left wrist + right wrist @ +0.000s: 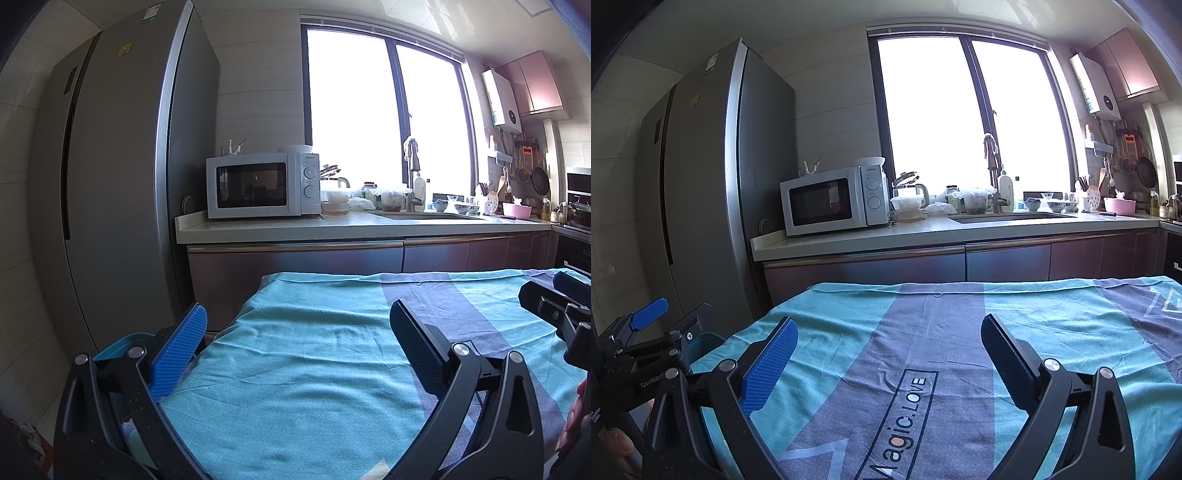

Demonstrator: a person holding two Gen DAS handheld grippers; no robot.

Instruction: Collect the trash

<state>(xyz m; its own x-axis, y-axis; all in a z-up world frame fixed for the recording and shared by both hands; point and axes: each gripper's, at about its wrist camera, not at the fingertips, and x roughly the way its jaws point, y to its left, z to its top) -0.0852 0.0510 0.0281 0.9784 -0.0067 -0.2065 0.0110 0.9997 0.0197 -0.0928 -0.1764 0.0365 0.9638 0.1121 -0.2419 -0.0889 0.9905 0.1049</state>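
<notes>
Seemingly bare, the teal-and-grey cloth point(923, 332) lies wrinkled — left gripper point(297, 325) and right gripper point(889, 338) jaws both spread wide.

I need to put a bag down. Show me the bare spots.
The cloth-covered table is bare between both open grippers. The counter is free in front of the microwave; crowded from the kettle along the sink rightward.
</notes>
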